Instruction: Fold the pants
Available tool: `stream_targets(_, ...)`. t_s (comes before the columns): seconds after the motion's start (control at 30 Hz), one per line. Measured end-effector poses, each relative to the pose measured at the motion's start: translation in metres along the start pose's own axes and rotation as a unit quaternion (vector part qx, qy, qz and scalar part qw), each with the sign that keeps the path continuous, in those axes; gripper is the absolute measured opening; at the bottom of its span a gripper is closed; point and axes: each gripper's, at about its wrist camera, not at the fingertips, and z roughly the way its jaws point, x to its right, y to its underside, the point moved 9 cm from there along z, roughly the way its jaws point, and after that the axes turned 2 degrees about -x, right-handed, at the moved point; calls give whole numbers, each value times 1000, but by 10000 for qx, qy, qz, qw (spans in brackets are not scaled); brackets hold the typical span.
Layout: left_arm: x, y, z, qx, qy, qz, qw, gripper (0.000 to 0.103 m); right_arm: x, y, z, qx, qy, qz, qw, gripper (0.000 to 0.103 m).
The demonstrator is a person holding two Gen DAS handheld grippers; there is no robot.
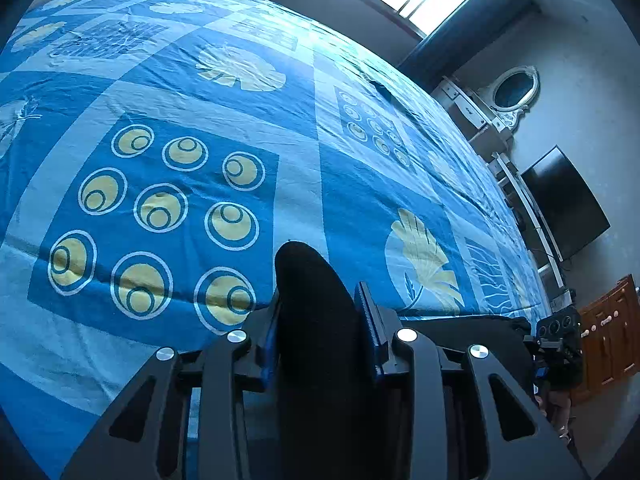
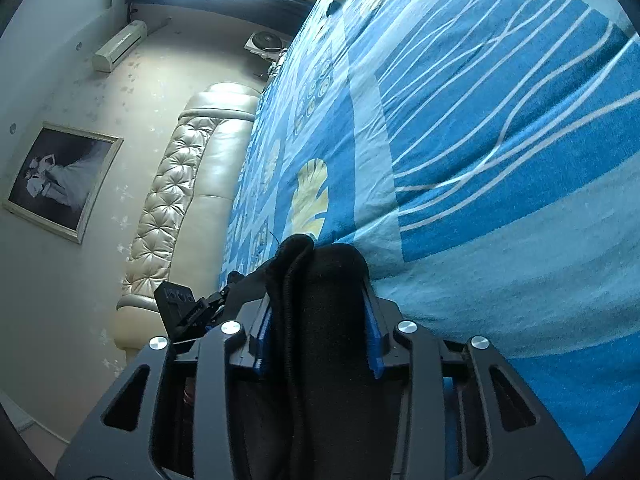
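The pants are black cloth. In the left wrist view a fold of them [image 1: 312, 304] stands up between the blue-padded fingers of my left gripper [image 1: 320, 320], which is shut on it above the bed. The cloth runs right along the bed edge [image 1: 472, 322] to my right gripper [image 1: 556, 340]. In the right wrist view my right gripper [image 2: 318, 320] is shut on a bunched black edge with a seam [image 2: 316, 280]. My left gripper [image 2: 200, 308] shows to its left, with cloth stretched between the two.
A bed with a blue patterned sheet [image 1: 200, 120] fills both views. A padded cream headboard [image 2: 180, 184] and a framed picture [image 2: 60, 180] are on one side. A dresser with a mirror [image 1: 512, 92], a dark screen [image 1: 568, 204] and a wooden door [image 1: 608, 328] are on the other.
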Motion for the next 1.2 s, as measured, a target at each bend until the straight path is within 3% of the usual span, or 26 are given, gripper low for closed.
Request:
stream_targets(0.1, 1, 2, -5, 66, -87, 41, 9999, 43, 1, 1, -4, 29, -68, 73, 9999, 42)
stream_targets(0.23, 5, 9, -19, 77, 133, -107, 9998, 72, 0, 3, -19, 179, -247, 174, 9994, 62)
stream_targets(0.33, 8, 21, -34, 17, 301, -242, 9993, 78, 0, 8, -40, 341, -340, 250, 9985, 71)
stream_targets(0.47, 11, 48, -55, -24, 325, -253, 9991, 78, 10, 33, -67, 352, -218, 379, 9984, 73)
stream_targets(0.7, 3, 121, -84, -125, 122, -444, 9989, 80, 6, 95, -78, -119, 94, 58, 9999, 80)
stream_targets(0.9, 0, 139, -83, -14, 489, -1052, 9932, 81, -9, 115, -62, -246, 246, -97, 9993, 87)
stream_targets(0.93, 3, 141, -82, -73, 581, -1092, 9923, 81, -10, 115, -60, -211, 305, -135, 9992, 86)
stream_targets(1.03, 17, 144, -76, -205, 659, -950, 9931, 81, -3, 118, -58, -237, 570, -135, 9980, 45)
stream_targets(1.1, 22, 147, -72, -234, 460, -757, 9958, 76, 2, 118, -62, -210, 449, 17, 9988, 37)
stream_targets(1.13, 22, 149, -71, -259, 408, -706, 9963, 61, 2, 120, -64, -202, 403, 44, 9990, 35)
stream_targets(1.2, 23, 150, -69, -288, 395, -713, 9963, 57, -1, 122, -65, -203, 394, 47, 9990, 33)
